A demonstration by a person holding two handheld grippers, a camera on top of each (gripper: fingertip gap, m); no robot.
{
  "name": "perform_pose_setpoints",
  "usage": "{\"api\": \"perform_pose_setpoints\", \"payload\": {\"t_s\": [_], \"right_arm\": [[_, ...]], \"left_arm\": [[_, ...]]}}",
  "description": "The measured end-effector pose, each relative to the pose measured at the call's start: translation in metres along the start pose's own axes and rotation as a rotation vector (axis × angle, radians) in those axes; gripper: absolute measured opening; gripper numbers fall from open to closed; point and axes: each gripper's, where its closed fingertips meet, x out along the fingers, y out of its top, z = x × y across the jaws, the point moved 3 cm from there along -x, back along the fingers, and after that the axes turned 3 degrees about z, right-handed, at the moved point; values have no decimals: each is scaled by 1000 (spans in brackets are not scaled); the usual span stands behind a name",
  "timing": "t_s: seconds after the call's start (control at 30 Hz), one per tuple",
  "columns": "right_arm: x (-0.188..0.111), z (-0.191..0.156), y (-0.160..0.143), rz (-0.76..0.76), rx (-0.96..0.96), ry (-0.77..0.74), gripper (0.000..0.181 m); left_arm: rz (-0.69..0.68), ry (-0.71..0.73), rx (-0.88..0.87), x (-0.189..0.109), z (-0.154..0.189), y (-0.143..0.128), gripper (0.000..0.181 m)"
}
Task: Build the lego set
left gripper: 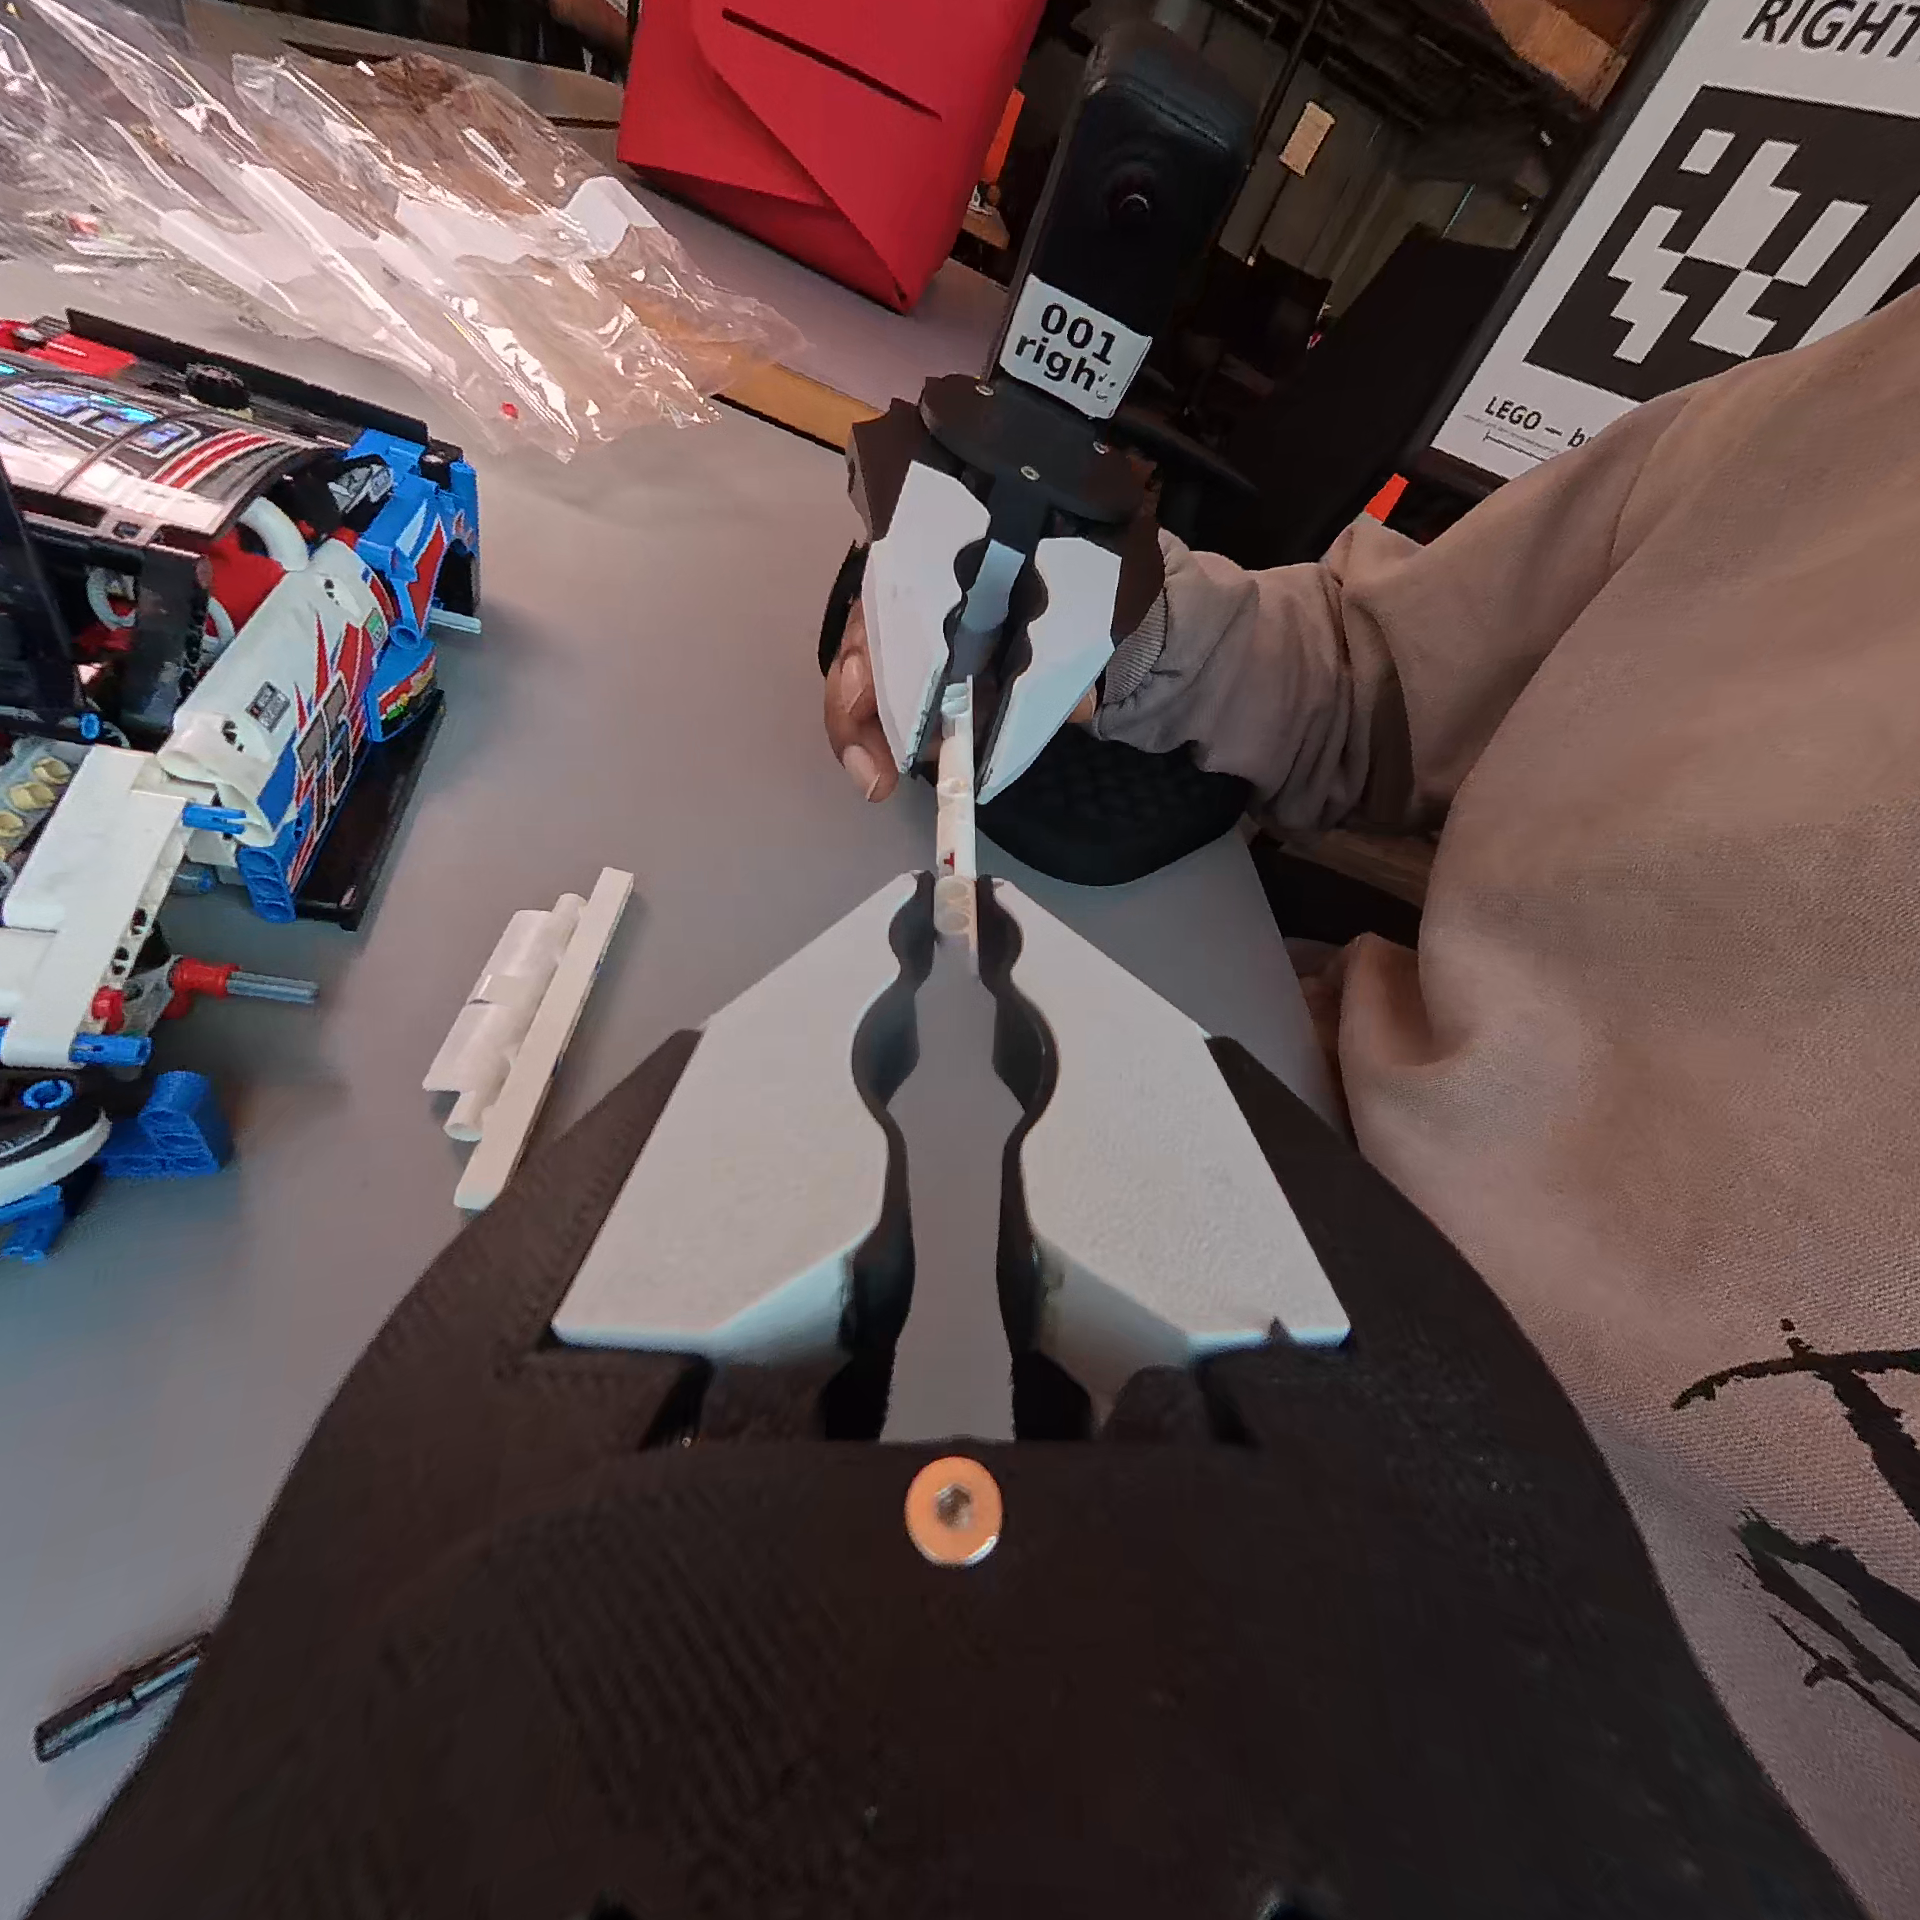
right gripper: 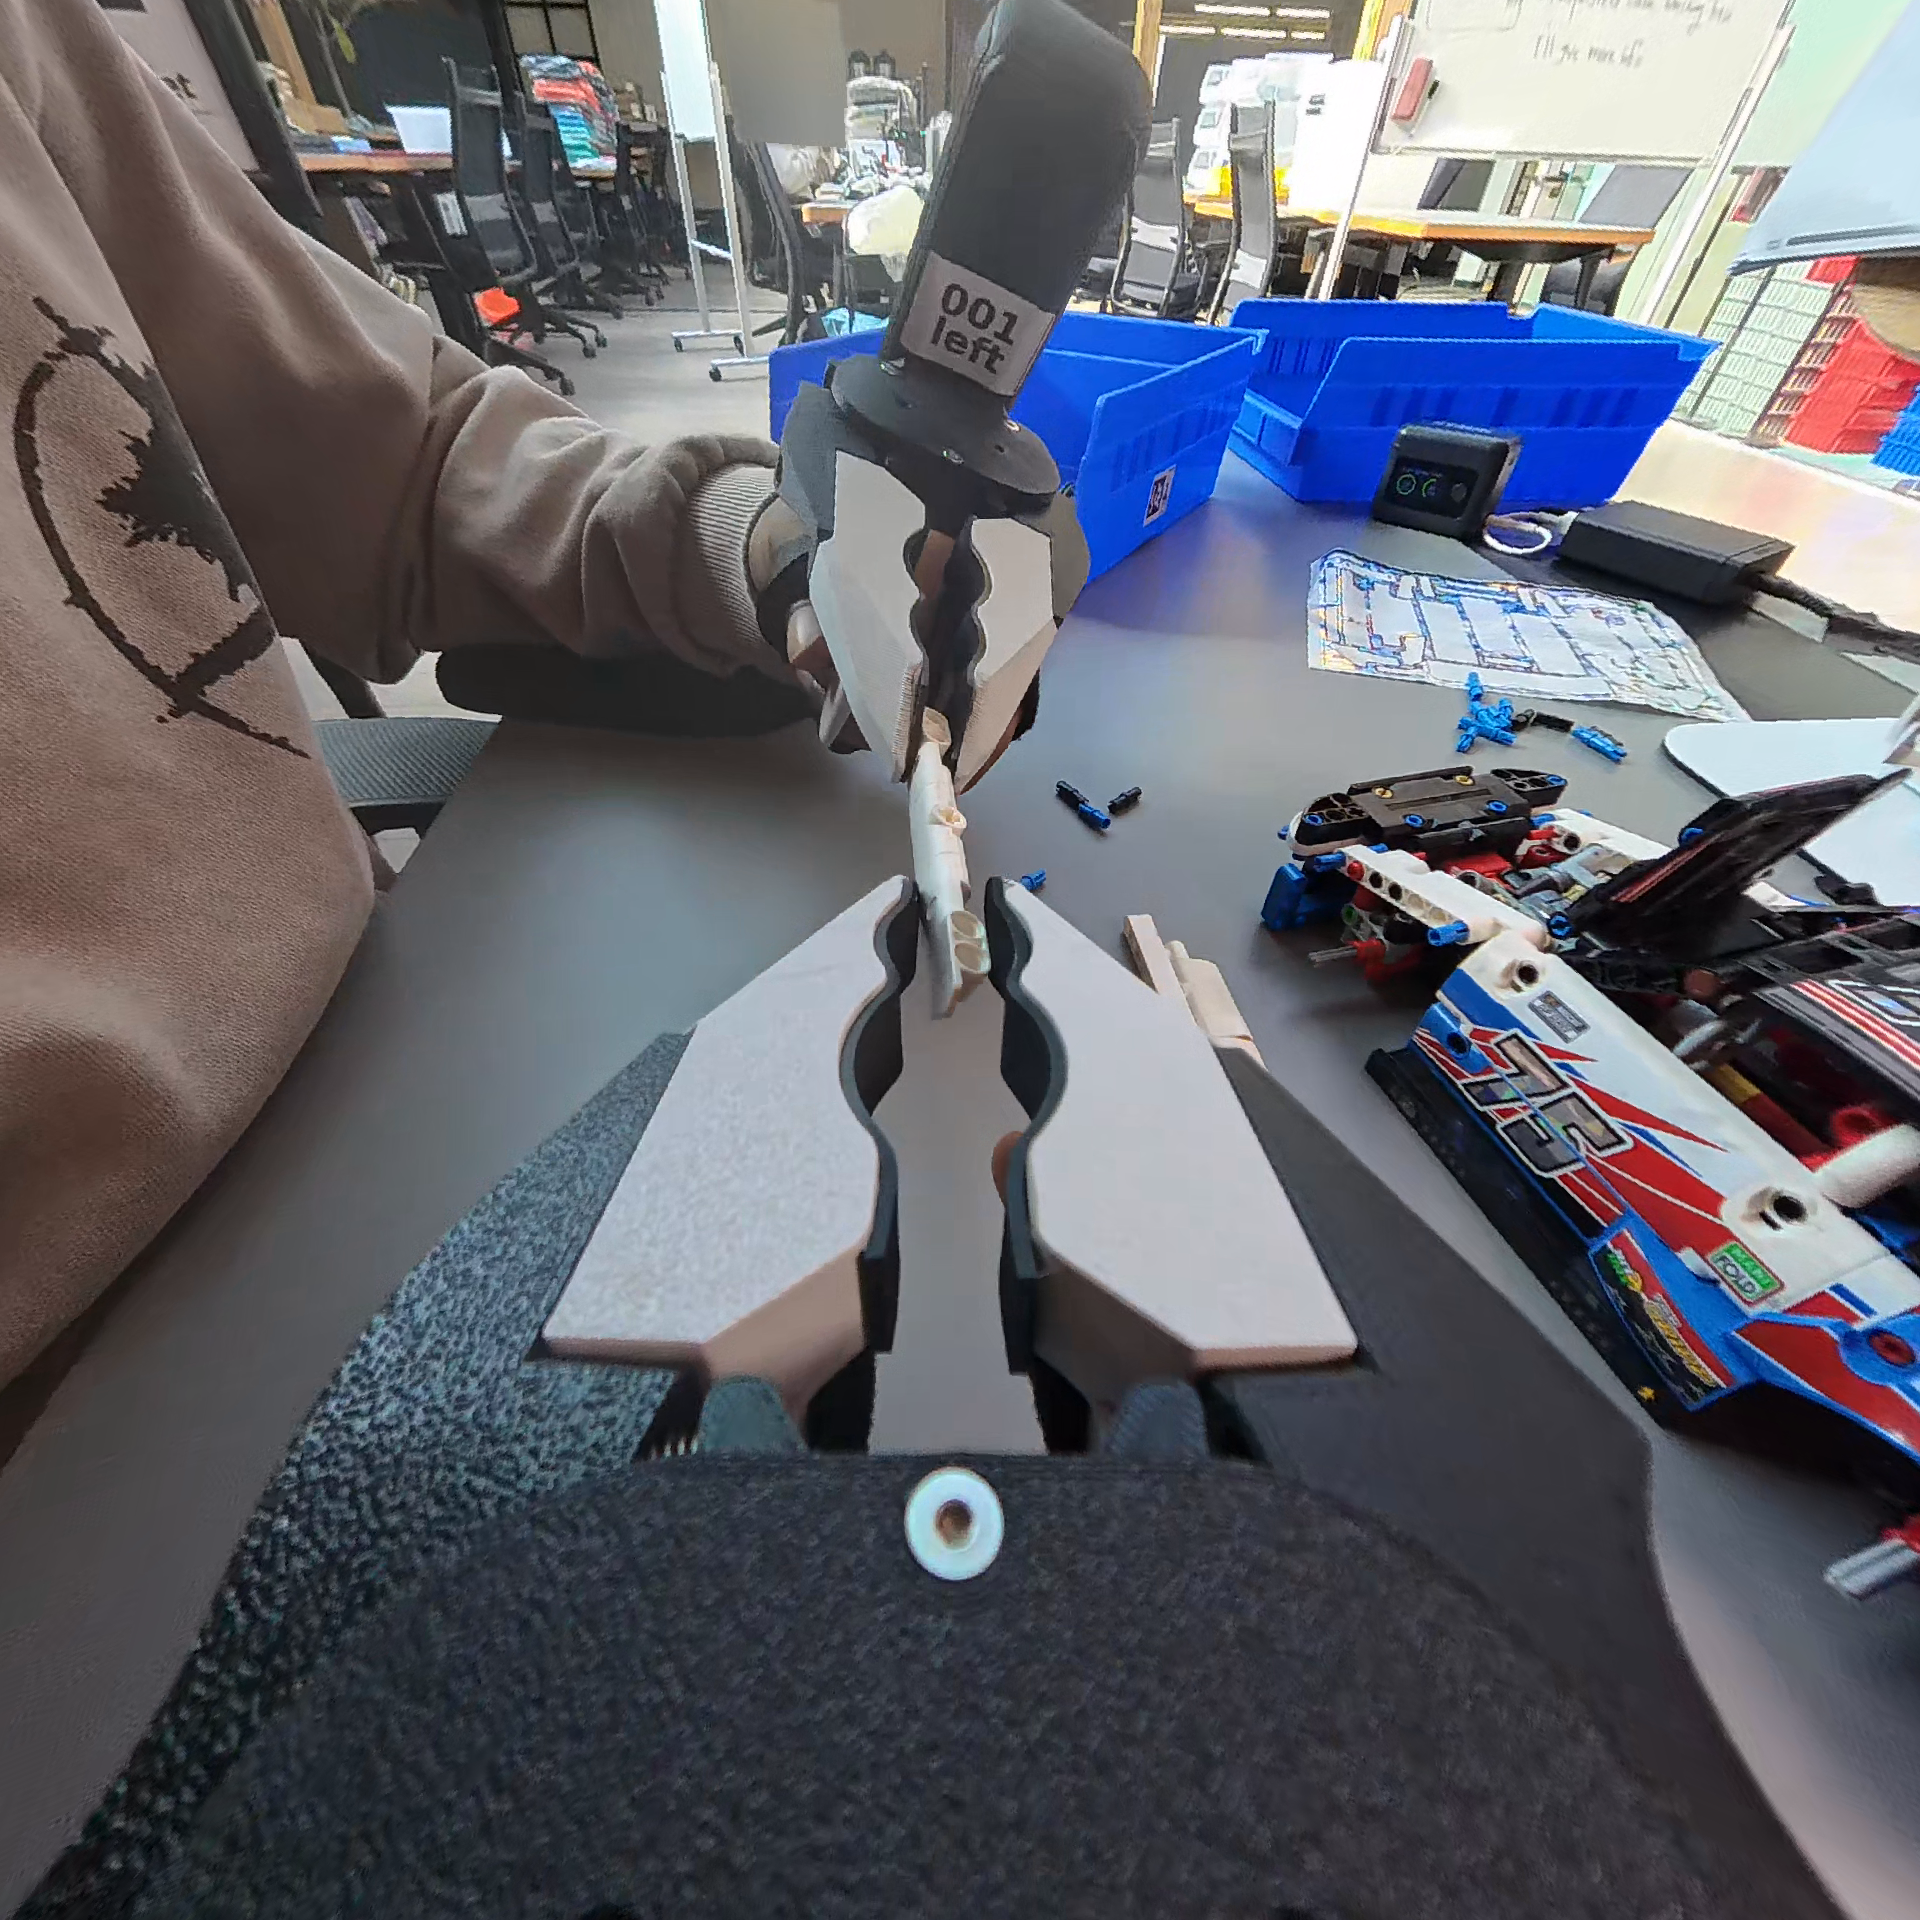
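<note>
Closest in the left wrist view, the left hand-held gripper (left gripper: 954, 902) pinches one end of a long white piece (left gripper: 954, 821) between the tips of its pale fingers (left gripper: 769, 1132). Across from it the right hand-held gripper (left gripper: 948, 743) points back toward the camera and clamps the far end of the same piece, so the piece spans the gap between the two, raised above the grey desk (left gripper: 644, 707). A beige sleeve (left gripper: 1351, 665) runs off to the right. On the desk to the left lie a flat white strip with a white tube piece (left gripper: 530, 1029) against it, and farther left the partly built toy car (left gripper: 208, 665) in white, blue and red. Clear plastic bags (left gripper: 395, 239) and a red box (left gripper: 821, 125) sit behind it, and a small dark pin (left gripper: 114, 1704) lies near the lower left edge

Nearest in the right wrist view, the right hand-held gripper (right gripper: 951, 914) is closed on the near end of the white piece (right gripper: 940, 862), and the left hand-held gripper (right gripper: 930, 743) grips the far end from above. The white strip and tube (right gripper: 1195, 982) lie just right of the fingers. The car (right gripper: 1621, 1049) stands at the right, with loose blue and black pins (right gripper: 1091, 805) on the desk (right gripper: 1174, 707) behind, a printed instruction sheet (right gripper: 1496, 634) farther back, and blue bins (right gripper: 1455, 384) beyond that
</note>
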Motion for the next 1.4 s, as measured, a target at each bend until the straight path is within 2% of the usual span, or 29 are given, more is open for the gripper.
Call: {"api": "perform_pose_setpoints", "payload": {"t_s": [0.53, 0.73, 0.93, 1.03, 1.4], "right_arm": [[8, 2, -15, -119, 29, 5, 7], [13, -2, -33, -227, -250, -54, 21], [23, -7, -45, -327, -458, -95, 29], [26, -11, -49, -353, -506, -78, 13], [24, -15, -55, -384, -398, -22, 13]], "left_arm": [[-123, 39, -76, -3, -12, -18, 7], [-157, 12, -243, -2, -16, -26, 5], [-206, 3, -295, 1, -15, -36, 5], [-217, 5, -294, 3, -14, -38, 5], [-250, 113, -84, -8, -22, -31, 12]]}}
